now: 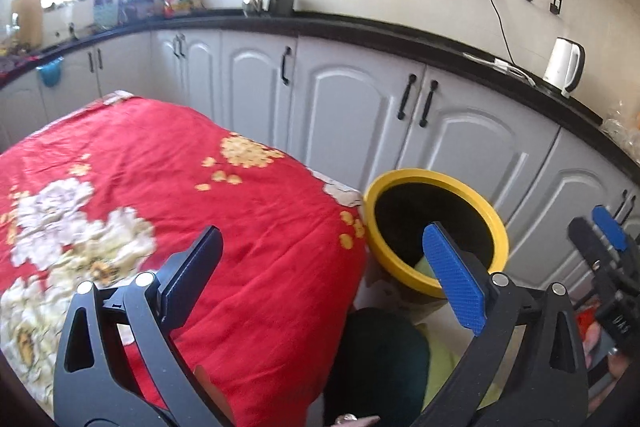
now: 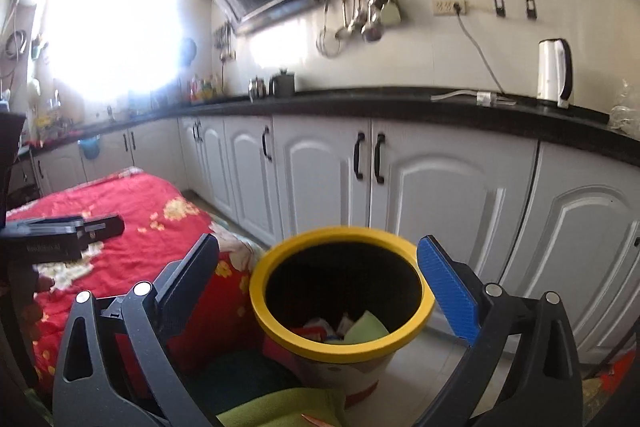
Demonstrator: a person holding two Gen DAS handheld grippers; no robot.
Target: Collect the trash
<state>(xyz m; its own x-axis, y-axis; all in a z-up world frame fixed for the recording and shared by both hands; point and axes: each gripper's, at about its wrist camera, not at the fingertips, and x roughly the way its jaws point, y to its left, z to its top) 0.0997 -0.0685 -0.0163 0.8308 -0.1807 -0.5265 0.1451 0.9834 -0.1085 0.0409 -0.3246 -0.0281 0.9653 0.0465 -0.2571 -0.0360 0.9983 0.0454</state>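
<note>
Left wrist view: left claw (image 1: 326, 275) is spread wide, nothing gripped. Yellow-rimmed bin (image 1: 436, 223) is seen lower centre-right, beside the red floral cloth (image 1: 180, 179).

Right wrist view: right claw (image 2: 320, 287) is spread wide, empty, framing the bin (image 2: 342, 291) at lower centre. Trash (image 2: 352, 329) is seen inside the bin.

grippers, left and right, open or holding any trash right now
left gripper: open, nothing between its fingers.
right gripper: open, holding nothing, in front of the yellow-rimmed bin.
</note>
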